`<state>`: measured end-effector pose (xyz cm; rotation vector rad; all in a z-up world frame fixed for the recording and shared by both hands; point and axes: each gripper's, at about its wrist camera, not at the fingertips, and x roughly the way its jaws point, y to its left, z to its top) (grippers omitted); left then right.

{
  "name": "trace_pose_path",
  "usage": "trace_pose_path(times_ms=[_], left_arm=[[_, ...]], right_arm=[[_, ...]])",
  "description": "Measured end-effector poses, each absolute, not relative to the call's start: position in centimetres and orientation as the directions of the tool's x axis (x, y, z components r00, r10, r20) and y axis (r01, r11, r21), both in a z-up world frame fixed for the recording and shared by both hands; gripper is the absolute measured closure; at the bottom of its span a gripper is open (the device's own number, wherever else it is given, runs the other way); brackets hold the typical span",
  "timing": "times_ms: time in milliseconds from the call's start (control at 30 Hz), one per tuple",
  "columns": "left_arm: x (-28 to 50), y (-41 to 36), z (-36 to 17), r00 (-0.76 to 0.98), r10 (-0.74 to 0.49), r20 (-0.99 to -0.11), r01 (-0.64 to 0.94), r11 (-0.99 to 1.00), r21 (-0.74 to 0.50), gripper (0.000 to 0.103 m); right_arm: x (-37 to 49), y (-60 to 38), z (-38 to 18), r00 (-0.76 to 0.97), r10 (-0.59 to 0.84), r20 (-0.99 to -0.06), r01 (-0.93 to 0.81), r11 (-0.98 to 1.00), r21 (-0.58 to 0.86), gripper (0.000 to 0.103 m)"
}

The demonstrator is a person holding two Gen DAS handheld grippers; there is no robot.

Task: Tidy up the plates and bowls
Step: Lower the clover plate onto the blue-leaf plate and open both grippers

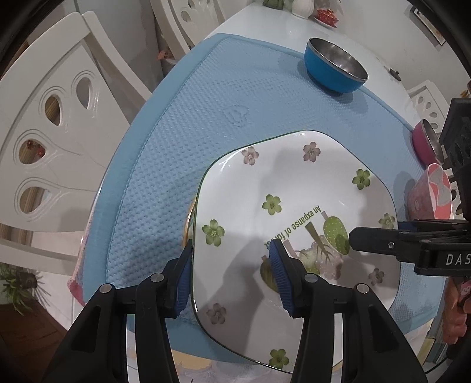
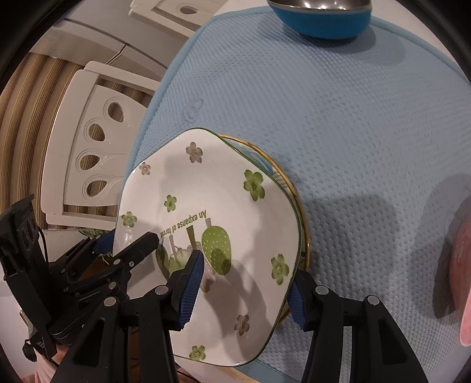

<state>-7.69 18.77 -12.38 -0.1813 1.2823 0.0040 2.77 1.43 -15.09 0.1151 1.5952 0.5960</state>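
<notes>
A white square plate (image 1: pixel 282 182) (image 2: pixel 235 206) with green and mauve flowers and a cactus print hangs just above the blue mat (image 1: pixel 206 112) (image 2: pixel 353 132). My left gripper (image 1: pixel 231 274) is shut on its near left rim, one pad inside the plate and one outside. My right gripper (image 2: pixel 244 287) is shut on the opposite rim in the same way. Its black finger (image 1: pixel 368 238) shows over the plate's right side in the left wrist view. A gold-rimmed plate (image 1: pixel 188 221) (image 2: pixel 282 171) lies under the white one, mostly hidden.
A blue bowl (image 1: pixel 335 64) (image 2: pixel 321 17) with a steel inside stands at the mat's far edge. A magenta steel-lined bowl (image 1: pixel 424 144) and a pink bowl (image 1: pixel 429 194) (image 2: pixel 465 265) sit at the right. White chairs (image 1: pixel 44 132) (image 2: pixel 88 162) border the table's left side.
</notes>
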Motion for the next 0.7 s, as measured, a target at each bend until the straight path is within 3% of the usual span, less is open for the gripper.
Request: trace_pose_path(times_ms=[700], left_arm=[[-7.16,18.88,-13.01,0.243,-0.099,-0.965,-0.113,0.985,-0.130,0.057]], right_arm=[[2.88,0.84,-15.36,-0.143,0.426,-0.893,-0.226,0.864,0.449,0.052]])
